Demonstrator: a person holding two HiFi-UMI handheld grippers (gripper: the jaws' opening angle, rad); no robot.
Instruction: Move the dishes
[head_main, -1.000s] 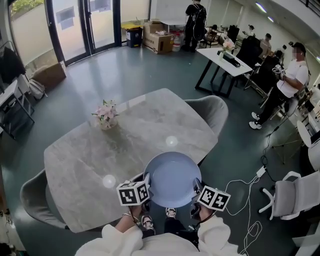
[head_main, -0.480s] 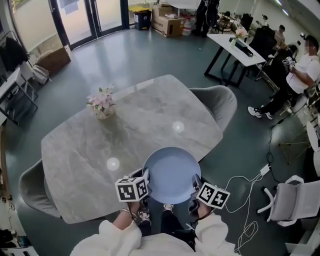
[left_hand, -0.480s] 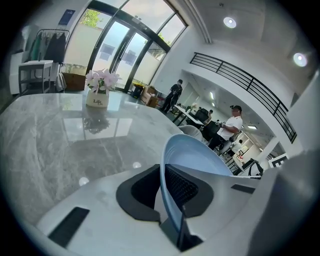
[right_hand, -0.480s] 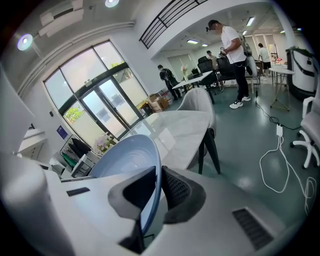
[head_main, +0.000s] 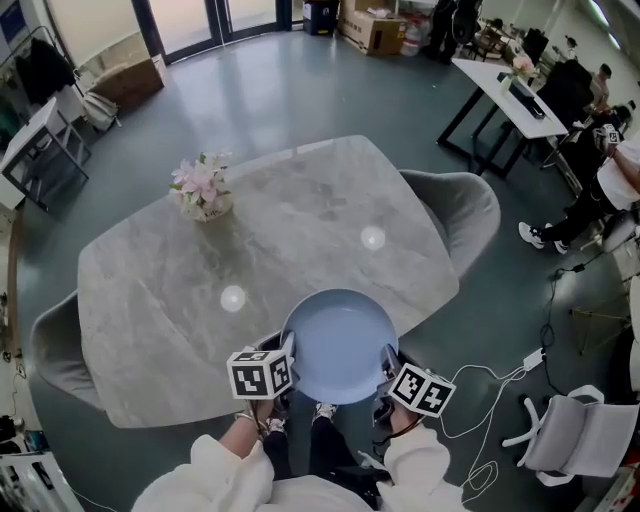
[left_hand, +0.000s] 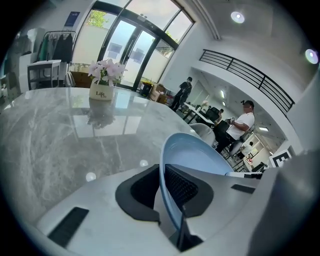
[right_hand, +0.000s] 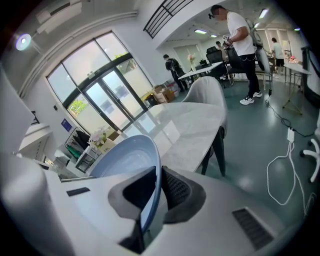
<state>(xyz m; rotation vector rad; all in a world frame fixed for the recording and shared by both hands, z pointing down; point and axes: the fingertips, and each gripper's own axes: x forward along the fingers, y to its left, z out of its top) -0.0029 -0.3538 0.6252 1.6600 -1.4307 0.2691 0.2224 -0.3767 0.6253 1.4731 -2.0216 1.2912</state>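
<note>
Finding: one pale blue plate (head_main: 338, 345) is carried between both tongs, at the near edge of the grey marble-look table (head_main: 180, 310). The left tongs (head_main: 289, 356) pinch the plate's left rim and the right tongs (head_main: 385, 366) pinch the opposite rim. Each gripper view confirms that the thin rim sits between the two dark pads, which are closed onto it with nothing else in the gap. In the head view the plate's far half lies over the tabletop and its near half hangs past the edge, above the person's feet. Whether its underside touches the table cannot be told. Beyond the tongs the tabletop is bare; a small vase of flowers (head_main: 203, 190) stands well away to the far left, and a grey chair (head_main: 460, 210) stands at the table's far right. Risk assessment: each grip takes only a narrow strip of smooth rim, so the plate depends on both sides acting together. If one hand dropped, twisted or let go ahead of the other, the plate would likely pivot on the remaining grip and slide out. Setting it down where it hangs now could tip it off the edge onto the floor. A hard landing on so stiff a surface could chip it.
</note>
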